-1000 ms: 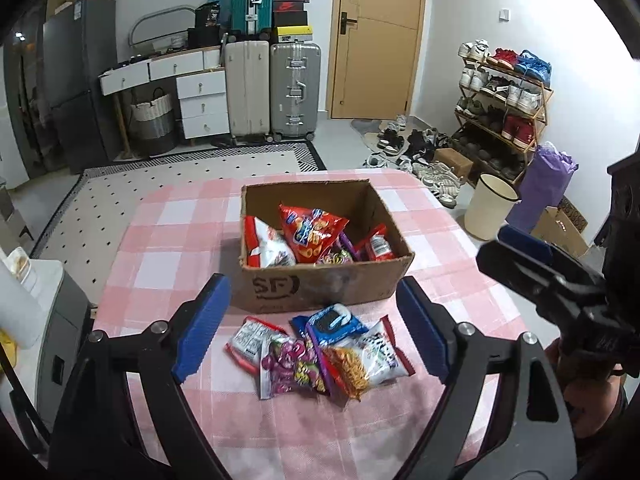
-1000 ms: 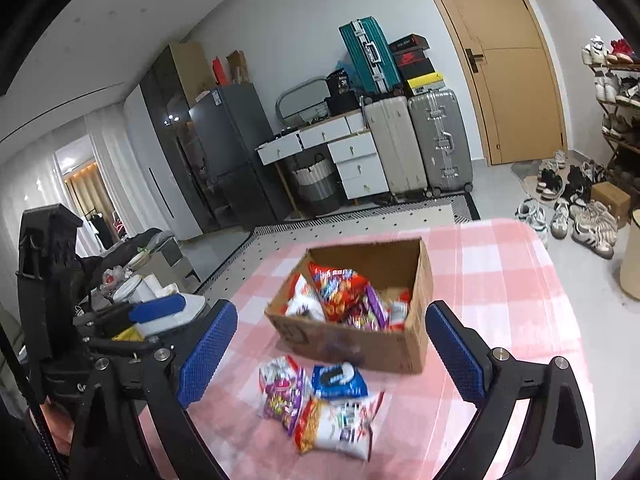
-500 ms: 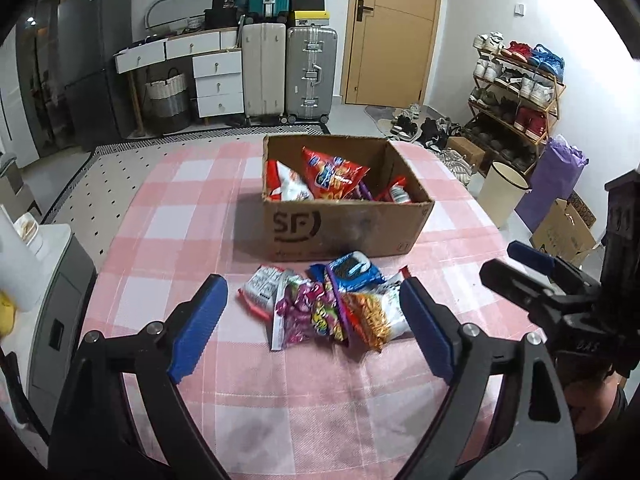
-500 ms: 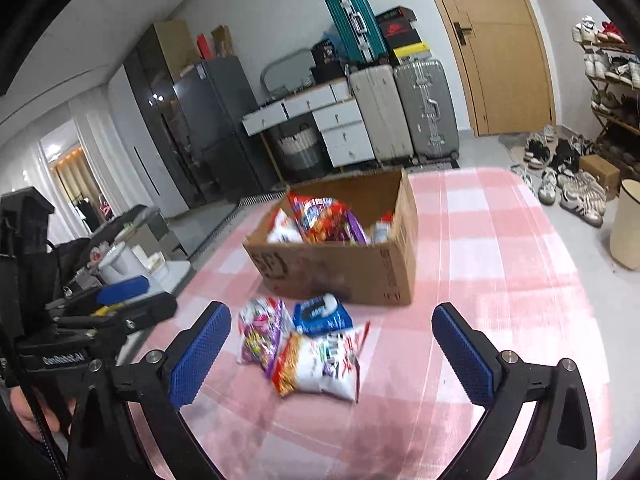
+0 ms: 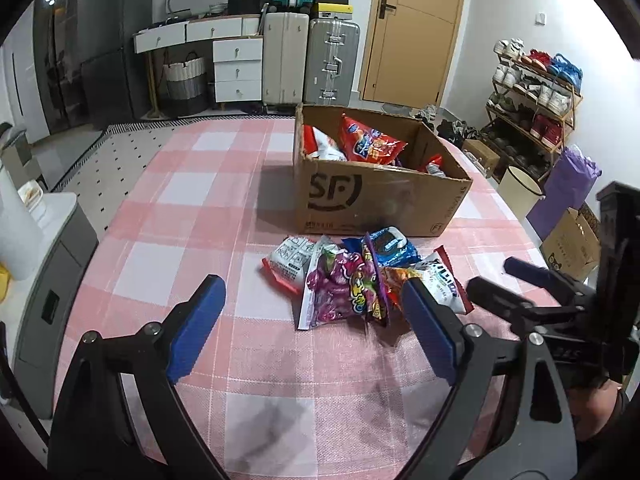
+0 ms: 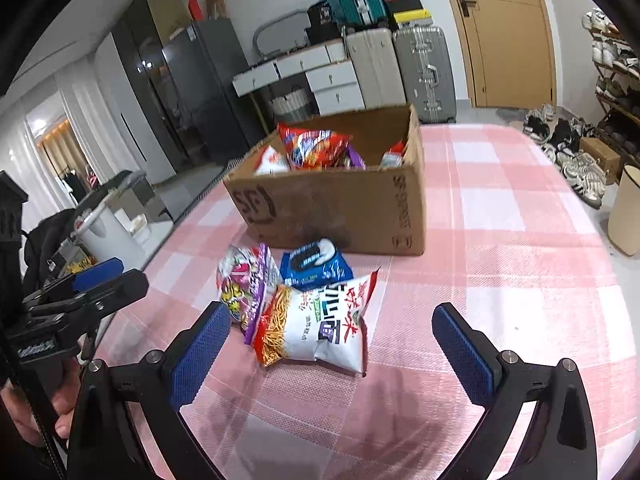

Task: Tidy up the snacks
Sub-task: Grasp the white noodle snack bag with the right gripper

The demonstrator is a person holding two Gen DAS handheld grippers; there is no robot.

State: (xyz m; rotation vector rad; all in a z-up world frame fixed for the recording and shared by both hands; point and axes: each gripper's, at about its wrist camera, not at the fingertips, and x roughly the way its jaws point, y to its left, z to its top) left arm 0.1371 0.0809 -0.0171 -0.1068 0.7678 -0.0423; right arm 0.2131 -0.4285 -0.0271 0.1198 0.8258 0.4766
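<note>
A cardboard box (image 5: 380, 200) marked SF stands on the pink checked table and holds several snack bags (image 5: 368, 146). In front of it lie loose packs: a purple candy bag (image 5: 340, 292), a blue pack (image 5: 390, 244), a red-edged white pack (image 5: 290, 264) and a white noodle bag (image 6: 320, 332). My left gripper (image 5: 314, 328) is open and empty, low over the table just before the pile. My right gripper (image 6: 332, 354) is open and empty, its fingers either side of the noodle bag's near end. The box also shows in the right wrist view (image 6: 340, 208).
The table (image 5: 180, 220) is covered by a pink checked cloth. Beyond it stand suitcases (image 5: 332, 64), white drawers (image 5: 236, 68), a door, a shoe rack (image 5: 536, 100) and a bin (image 6: 626, 208) on the floor at right. A grey cabinet (image 5: 48, 280) stands at left.
Both grippers have come down and forward toward the loose snack pile, which now looks larger and closer. Both stay open and empty.
</note>
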